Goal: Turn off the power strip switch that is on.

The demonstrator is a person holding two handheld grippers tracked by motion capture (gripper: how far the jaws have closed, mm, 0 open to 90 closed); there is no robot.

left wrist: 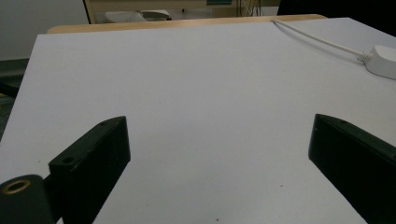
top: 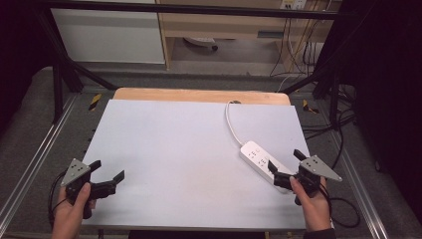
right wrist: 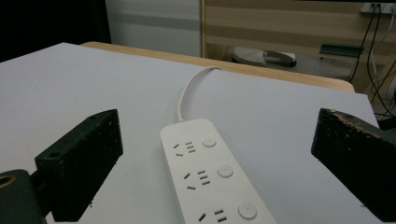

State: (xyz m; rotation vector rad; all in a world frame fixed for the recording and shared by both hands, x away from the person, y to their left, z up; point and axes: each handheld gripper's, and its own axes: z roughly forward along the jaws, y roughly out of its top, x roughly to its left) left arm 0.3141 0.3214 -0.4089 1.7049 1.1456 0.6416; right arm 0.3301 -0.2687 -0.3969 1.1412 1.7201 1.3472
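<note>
Power strip [top: 260,162] lies just ahead of gaping right tongs [top: 285,166]; left tongs [top: 107,170] also gape.

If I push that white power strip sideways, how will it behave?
The power strip lies flat and long, so it should slide, not tip or roll. Its smooth shell looks stiff and probably slippery. The cord runs off the table's far edge and may make it pivot.

high view: we look forward and down from above the near edge of the white table [top: 189,144]. left gripper view: we sit low over the table's near-left part, facing its far edge, with the power strip [left wrist: 384,60] at the right margin. right gripper view: we look close along that strip [right wrist: 212,172], which all three views share.
</note>
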